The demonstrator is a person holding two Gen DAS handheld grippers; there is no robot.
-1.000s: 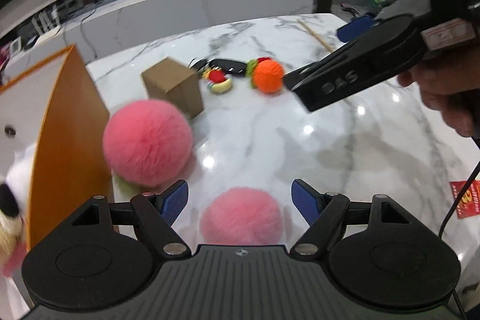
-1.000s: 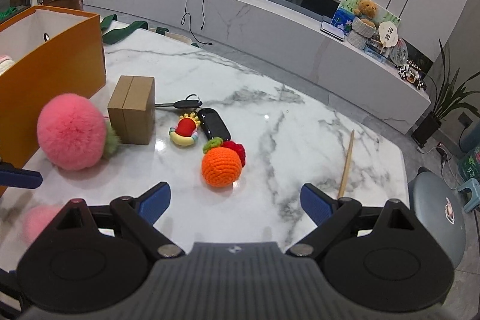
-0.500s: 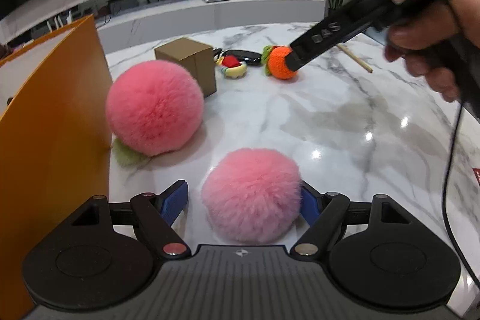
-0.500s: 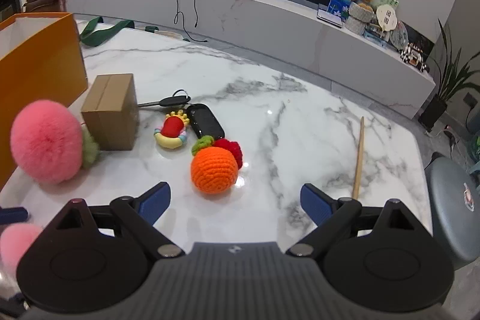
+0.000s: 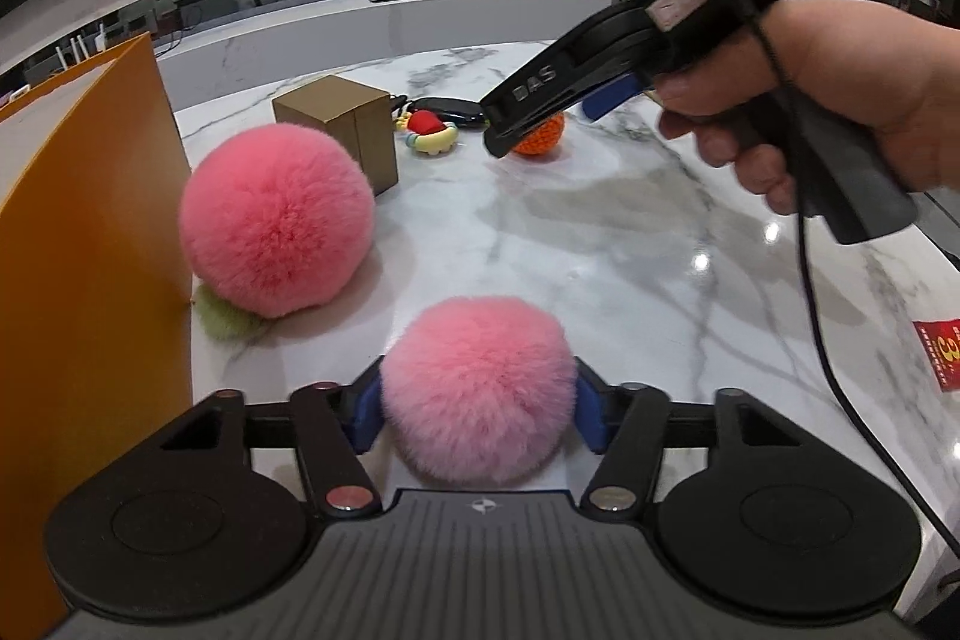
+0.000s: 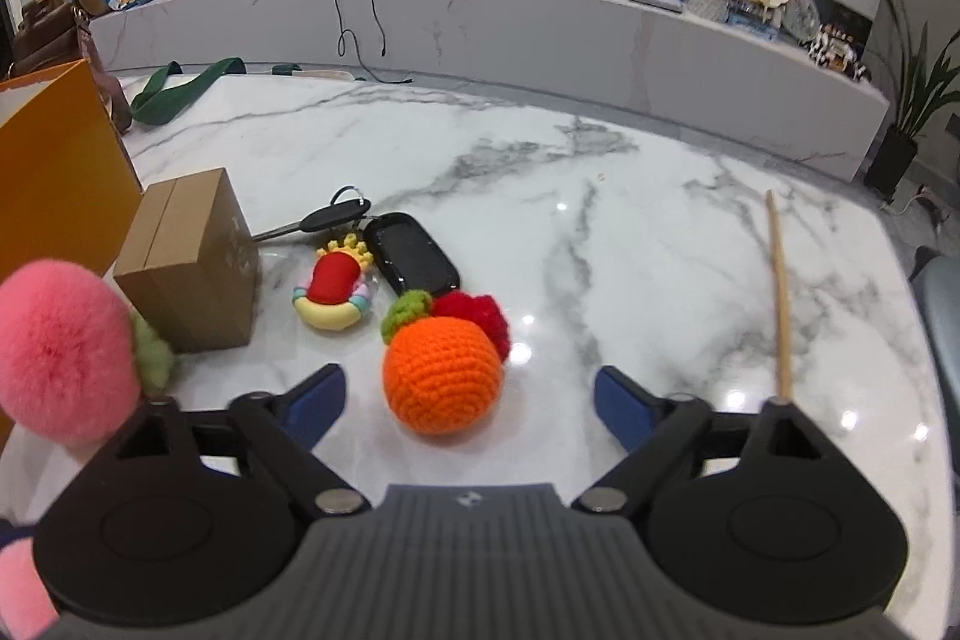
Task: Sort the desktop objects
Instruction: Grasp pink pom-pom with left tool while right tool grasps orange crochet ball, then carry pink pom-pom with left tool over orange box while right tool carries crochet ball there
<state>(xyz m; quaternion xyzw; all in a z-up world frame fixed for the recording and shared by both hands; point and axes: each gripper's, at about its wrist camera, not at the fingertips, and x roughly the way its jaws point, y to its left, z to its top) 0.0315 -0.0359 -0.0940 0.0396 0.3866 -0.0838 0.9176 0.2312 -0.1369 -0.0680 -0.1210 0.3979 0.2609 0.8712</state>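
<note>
The left gripper is closing its jaws around a small pink pompom that is sitting on the marble table; the blue pads are already touching the fluff on both sides. Just beyond that pompom, a larger pink pompom with a green leaf is resting against the orange box, and a brown carton is standing right behind it.

The right gripper, held in a hand, is also closing its jaws, with an orange crocheted ball lying between them and not yet touched by either pad. Just behind that ball are lying a black key fob, a key and a yellow and red toy. Well to the right of the ball, a wooden stick is lying on the table.
</note>
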